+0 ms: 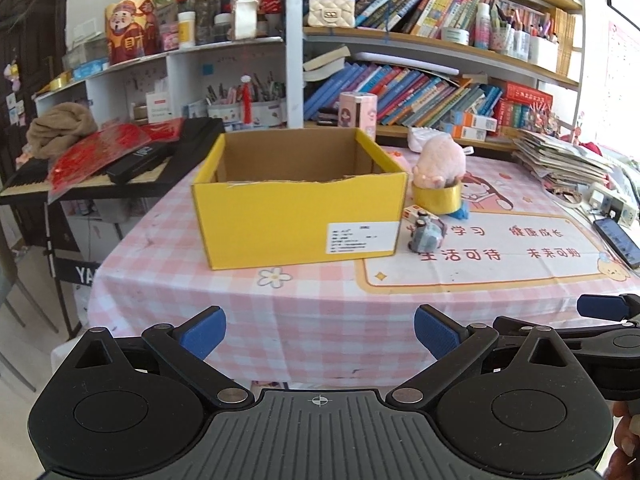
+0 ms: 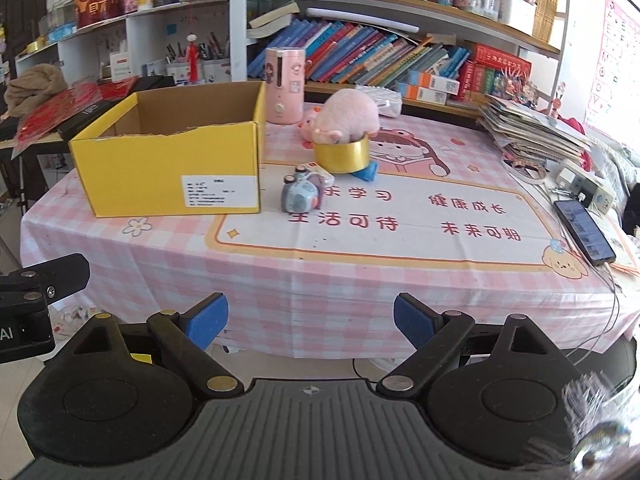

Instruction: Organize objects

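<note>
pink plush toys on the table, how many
2. A big pink plush pig sits on top of the gold tape roll. A smaller pink plush peeks out just behind it, toward the yellow box. More could be hidden behind these.

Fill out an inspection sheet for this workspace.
Surface: pink checked tablecloth.
Job's things: yellow cardboard box open; pink plush pig atop gold tape roll; toy camera beside the box.
Clutter: phone, magazine stack, pink canister.
Grippers: left gripper and right gripper open, holding nothing.
Cables: phone cable hangs over the table edge.
Surroundings: bookshelves, keyboard.
</note>
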